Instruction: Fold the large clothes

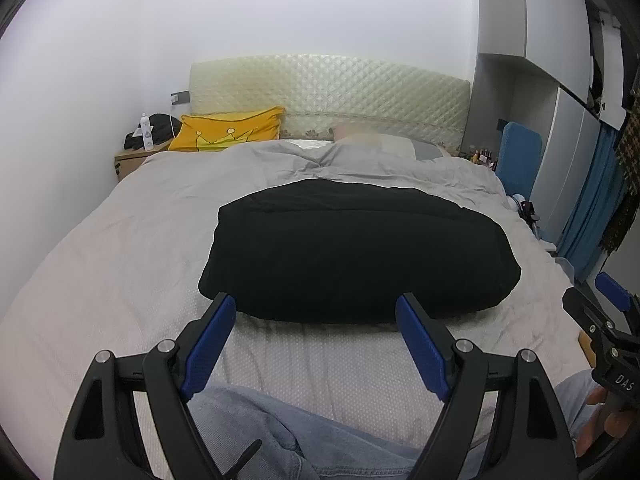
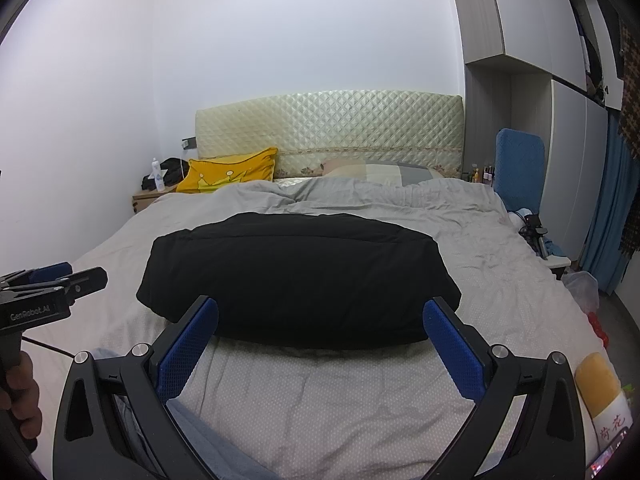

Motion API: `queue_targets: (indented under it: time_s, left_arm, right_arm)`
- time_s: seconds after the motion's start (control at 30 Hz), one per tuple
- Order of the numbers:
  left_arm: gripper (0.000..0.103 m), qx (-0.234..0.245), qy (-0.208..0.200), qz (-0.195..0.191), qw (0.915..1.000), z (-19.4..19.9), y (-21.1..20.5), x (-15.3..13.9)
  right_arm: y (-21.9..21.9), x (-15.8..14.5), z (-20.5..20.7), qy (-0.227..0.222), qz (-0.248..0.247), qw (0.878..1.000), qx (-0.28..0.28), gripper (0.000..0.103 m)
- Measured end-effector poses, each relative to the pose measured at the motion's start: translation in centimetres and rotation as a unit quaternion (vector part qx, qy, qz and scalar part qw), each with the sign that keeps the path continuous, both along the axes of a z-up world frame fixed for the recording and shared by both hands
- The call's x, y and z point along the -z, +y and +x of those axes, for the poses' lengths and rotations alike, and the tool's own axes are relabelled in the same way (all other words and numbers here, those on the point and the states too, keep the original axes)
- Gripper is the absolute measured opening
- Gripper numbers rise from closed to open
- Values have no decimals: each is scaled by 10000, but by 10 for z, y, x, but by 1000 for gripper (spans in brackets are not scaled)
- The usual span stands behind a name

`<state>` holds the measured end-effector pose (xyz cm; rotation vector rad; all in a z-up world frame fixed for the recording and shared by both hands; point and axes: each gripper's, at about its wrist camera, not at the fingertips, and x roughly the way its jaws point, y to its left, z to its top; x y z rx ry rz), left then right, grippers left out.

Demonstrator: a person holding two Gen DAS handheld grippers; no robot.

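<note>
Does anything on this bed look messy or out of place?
Nothing stands out. The black garment lies folded in a neat bundle on the grey bedspread, apart from both open tools, left and right. The spread is only lightly wrinkled.

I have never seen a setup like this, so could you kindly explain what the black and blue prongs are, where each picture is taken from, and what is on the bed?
No robot here: a person holds a hand-held gripper in each hand, each carrying a fisheye camera looking along its two blue-padded fingers. One picture comes from the left hand-held gripper, the other from the right hand-held gripper. Both are open and hold nothing. Ahead lies a black garment, already folded into a thick bundle, on the grey bedding. A yellow crown pillow leans by the quilted headboard. The denim at the bottom appears to be the person's jeans.
</note>
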<state>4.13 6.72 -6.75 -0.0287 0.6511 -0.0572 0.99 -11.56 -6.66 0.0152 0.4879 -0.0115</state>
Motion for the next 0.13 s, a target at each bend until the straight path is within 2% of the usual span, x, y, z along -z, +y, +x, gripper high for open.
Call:
queue_targets:
  time_s: [0.13]
  left_arm:
    - [83, 15, 5, 9, 10000, 0, -1, 0]
  right_arm:
    - [-1, -2, -2, -16, 3, 10000, 17, 103]
